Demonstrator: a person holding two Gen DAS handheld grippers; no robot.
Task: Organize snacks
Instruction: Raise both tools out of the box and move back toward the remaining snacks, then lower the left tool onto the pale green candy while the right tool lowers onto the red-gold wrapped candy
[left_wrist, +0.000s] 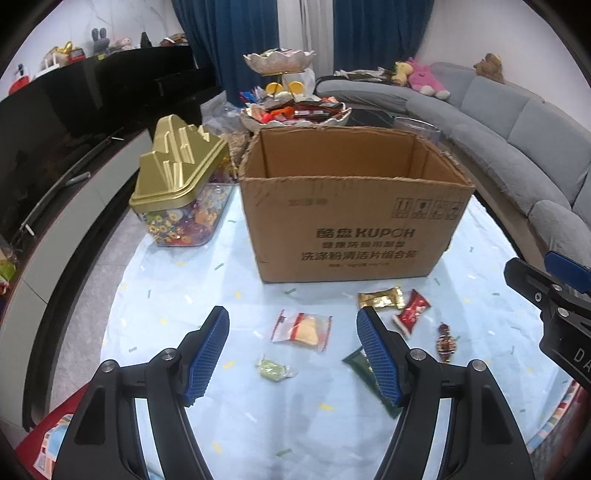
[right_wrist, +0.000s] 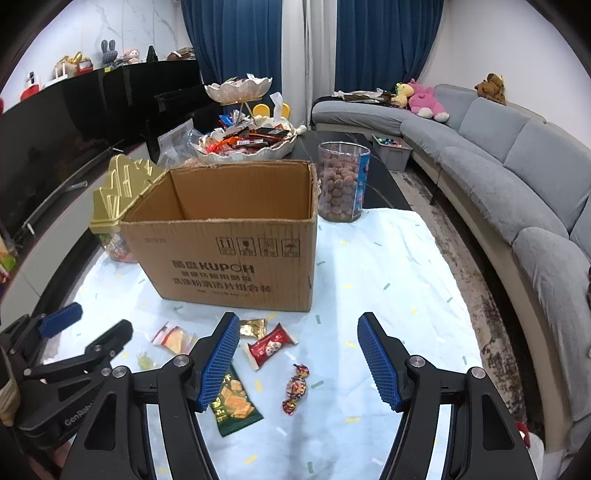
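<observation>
An open, empty cardboard box (left_wrist: 351, 225) stands on the pale blue tablecloth (left_wrist: 207, 291); it also shows in the right wrist view (right_wrist: 229, 254). Loose snacks lie in front of it: a clear pack with a yellow cake (left_wrist: 301, 329), a green candy (left_wrist: 271, 369), a gold pack (left_wrist: 380, 297), a red pack (left_wrist: 412, 310) (right_wrist: 271, 345), a twisted-wrapper candy (right_wrist: 295, 387) and a dark green cracker pack (right_wrist: 234, 402). My left gripper (left_wrist: 293, 352) is open and empty above the cake pack. My right gripper (right_wrist: 297, 362) is open and empty above the twisted candy.
A gold-lidded candy jar (left_wrist: 177, 192) stands left of the box. A clear jar of brown balls (right_wrist: 341, 181) stands behind its right side. A tiered snack dish (right_wrist: 247, 142) sits behind. A grey sofa (right_wrist: 517, 173) curves along the right. A black TV cabinet (left_wrist: 66, 110) is on the left.
</observation>
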